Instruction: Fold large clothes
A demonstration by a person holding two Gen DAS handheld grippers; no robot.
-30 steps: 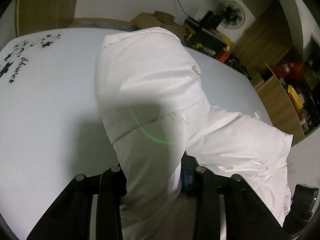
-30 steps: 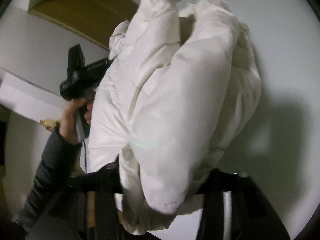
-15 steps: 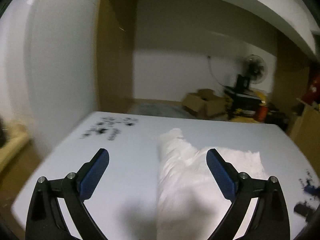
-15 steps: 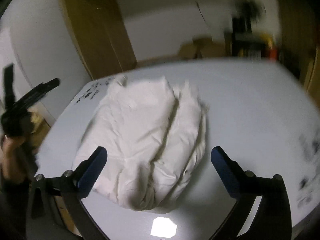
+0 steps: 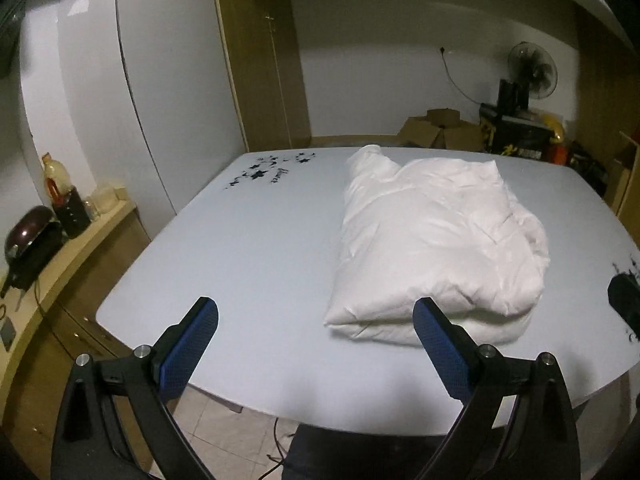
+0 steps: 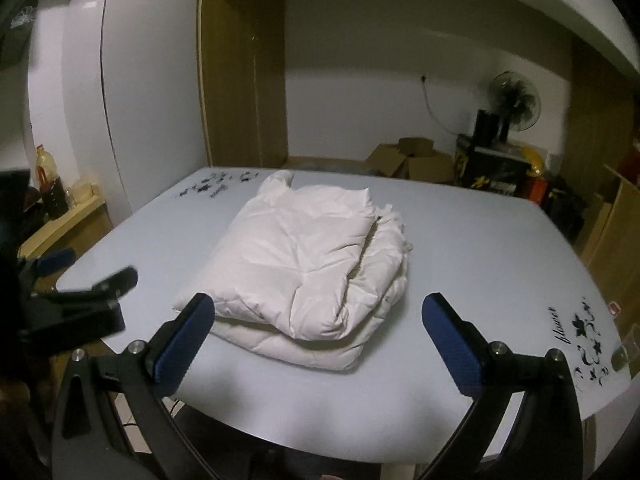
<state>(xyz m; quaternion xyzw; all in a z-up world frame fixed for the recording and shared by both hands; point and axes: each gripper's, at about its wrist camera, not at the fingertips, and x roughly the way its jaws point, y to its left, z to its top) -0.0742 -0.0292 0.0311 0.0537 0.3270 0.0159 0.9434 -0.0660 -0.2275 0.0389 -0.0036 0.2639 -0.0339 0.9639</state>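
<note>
The left gripper (image 5: 316, 316) is black, with two long fingers shaped like thin arms. Each finger ends in a flat blue pad (image 5: 188, 354) with a bumpy, dotted face. Small round silver screws (image 5: 83, 359) sit on the black joints behind the pads. The right gripper (image 6: 320, 312) looks just the same: black arms, blue bumpy pads (image 6: 454, 350) and shiny silver screws (image 6: 497, 347). From the right wrist view the left gripper shows from the side as a black frame with a bit of blue.
</note>
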